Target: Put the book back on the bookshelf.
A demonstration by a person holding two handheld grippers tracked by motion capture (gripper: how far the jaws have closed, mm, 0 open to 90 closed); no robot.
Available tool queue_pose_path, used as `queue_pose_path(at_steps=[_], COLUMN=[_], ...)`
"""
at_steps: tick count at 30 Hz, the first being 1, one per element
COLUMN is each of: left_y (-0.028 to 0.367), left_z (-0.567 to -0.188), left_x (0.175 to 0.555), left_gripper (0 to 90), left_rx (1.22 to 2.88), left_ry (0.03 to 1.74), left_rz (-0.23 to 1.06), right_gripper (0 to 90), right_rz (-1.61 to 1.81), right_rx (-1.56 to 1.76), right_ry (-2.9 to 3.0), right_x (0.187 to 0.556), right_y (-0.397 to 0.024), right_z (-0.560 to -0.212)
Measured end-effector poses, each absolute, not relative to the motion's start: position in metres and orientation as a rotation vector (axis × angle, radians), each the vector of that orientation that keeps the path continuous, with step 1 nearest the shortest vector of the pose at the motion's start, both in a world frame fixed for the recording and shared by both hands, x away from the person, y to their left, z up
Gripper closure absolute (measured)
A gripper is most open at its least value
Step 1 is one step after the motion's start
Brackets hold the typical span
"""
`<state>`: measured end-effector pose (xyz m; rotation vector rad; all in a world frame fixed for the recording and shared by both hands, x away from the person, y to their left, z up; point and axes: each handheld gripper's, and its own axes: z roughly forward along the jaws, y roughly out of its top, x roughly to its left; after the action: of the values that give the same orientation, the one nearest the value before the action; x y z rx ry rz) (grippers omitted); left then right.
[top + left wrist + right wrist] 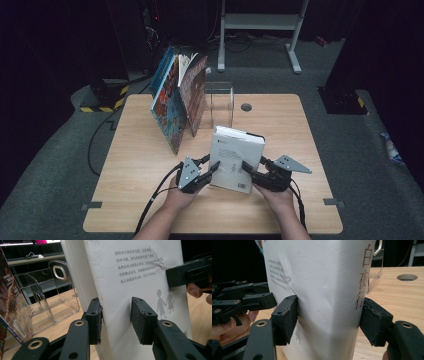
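A thick white book (235, 157) stands upright near the front middle of the wooden table (145, 170), its back cover with small printed text facing me. My left gripper (212, 164) grips its lower left edge; in the left gripper view the pads (95, 320) sit on the page block and on the cover of the book (140, 270). My right gripper (252, 165) holds the lower right edge. In the right gripper view my right gripper (329, 317) clamps the white book (324, 277) across its spine, which bears red characters. A hand holds each gripper.
Several colourful picture books (177, 97) lean against a clear acrylic book stand (220, 102) at the back of the table. A round cable hole (246, 106) lies to the right of the stand. A white metal frame (260, 22) stands on the floor beyond.
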<state>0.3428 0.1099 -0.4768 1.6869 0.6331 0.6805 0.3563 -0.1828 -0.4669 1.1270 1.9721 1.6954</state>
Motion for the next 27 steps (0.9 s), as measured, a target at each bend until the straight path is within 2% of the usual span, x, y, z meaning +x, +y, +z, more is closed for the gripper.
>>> queue_pose_path(at_steps=[8, 14, 15, 16, 19, 27], left_y=[0.122, 0.125, 0.126, 0.126, 0.126, 0.124], left_z=[-0.481, -0.487, -0.488, -0.488, -0.488, -0.488], left_x=[0.336, 0.33, 0.33, 0.33, 0.331, 0.33], left_gripper=[64.5, 62.6, 57.6, 57.6, 50.2, 46.2], left_rx=[1.673, 1.649, 1.651, 1.656, 1.654, 1.654], left_ry=[0.683, 0.696, 0.699, 0.702, 0.708, 0.697], left_rz=[0.598, 0.606, 0.608, 0.604, 0.596, 0.566], right_gripper=[36.2, 36.0, 36.0, 36.0, 35.8, 34.9], right_rz=[1.698, 1.686, 1.689, 1.689, 1.687, 1.69], right_rx=[1.063, 1.009, 0.991, 0.991, 0.99, 0.988], right_ry=[1.95, 1.969, 1.963, 1.963, 1.964, 1.966], right_x=[0.34, 0.332, 0.33, 0.33, 0.327, 0.324], right_y=[-0.18, -0.179, -0.178, -0.178, -0.177, -0.177], right_z=[-0.468, -0.469, -0.47, -0.47, -0.47, -0.47])
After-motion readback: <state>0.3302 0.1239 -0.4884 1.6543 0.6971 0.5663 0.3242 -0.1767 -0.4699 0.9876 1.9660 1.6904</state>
